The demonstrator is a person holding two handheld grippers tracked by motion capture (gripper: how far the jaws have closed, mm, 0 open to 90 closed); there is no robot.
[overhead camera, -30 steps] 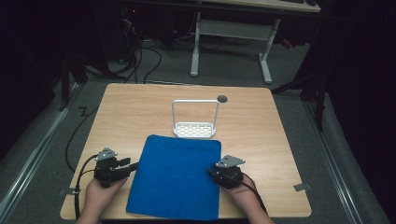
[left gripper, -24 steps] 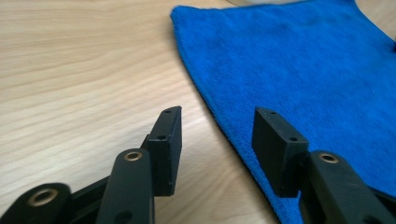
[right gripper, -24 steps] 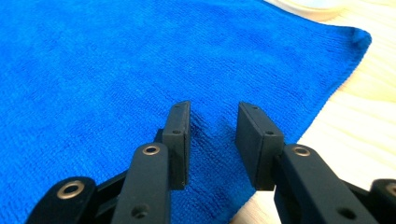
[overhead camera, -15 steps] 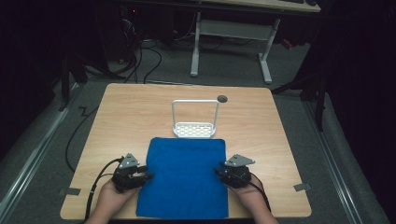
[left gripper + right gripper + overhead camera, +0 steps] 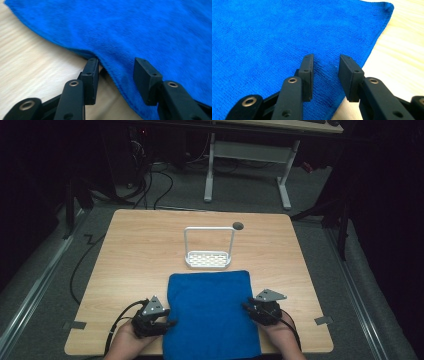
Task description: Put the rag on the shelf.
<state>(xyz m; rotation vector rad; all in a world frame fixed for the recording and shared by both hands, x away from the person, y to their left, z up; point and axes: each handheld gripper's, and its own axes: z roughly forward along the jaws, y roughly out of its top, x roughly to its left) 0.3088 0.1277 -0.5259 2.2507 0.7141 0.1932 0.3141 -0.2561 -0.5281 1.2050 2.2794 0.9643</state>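
A: The cloth (image 5: 212,315) lies flat on the table (image 5: 140,250), just in front of the white rack (image 5: 208,251). How should its edges be taken?

B: Low and square, I'd say. The left gripper (image 5: 116,68) straddles the near left edge, one jaw on wood, one over cloth; its jaws have just been opening, with the hem between them, unpinched. It should slide under before closing.

A: And the right gripper (image 5: 325,71)?

B: Its jaws stand apart above the cloth just inside the right edge, pinching nothing. I'd bring it outward to the hem.

A: Their pose?

B: Both hands sit at the near corners, grippers level and pointing inward toward each other.
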